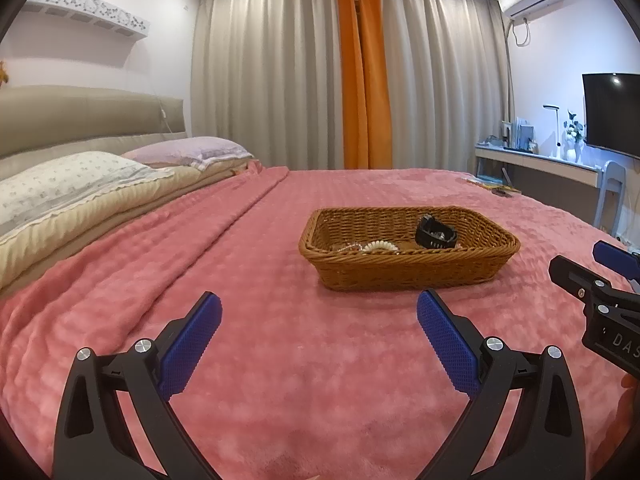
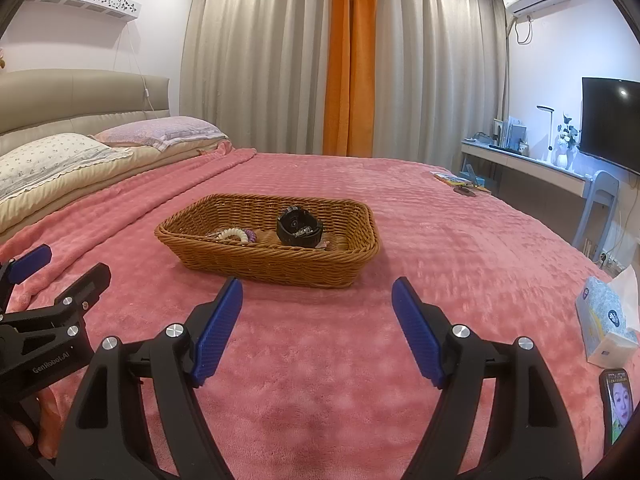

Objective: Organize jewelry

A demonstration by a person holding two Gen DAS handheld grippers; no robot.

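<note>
pink blanket [image 2: 440, 240], pillows [image 1: 68, 184], tissue box [image 2: 604, 320], phone [image 2: 618, 404]

wicker basket [image 2: 268, 268] on bed, watch [image 2: 299, 227], bracelets [image 2: 234, 235] inside

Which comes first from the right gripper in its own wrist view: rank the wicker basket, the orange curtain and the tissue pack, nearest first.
From the right gripper:
1. Wicker basket, just ahead, slightly left.
2. Tissue pack, off to the right on the bed.
3. Orange curtain, at the far wall.

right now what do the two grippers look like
Both the left gripper and the right gripper have black plastic frames with silver screw heads and blue textured pads on the jaws. White lettering marks their bodies. No sleeves or cables show.
</note>
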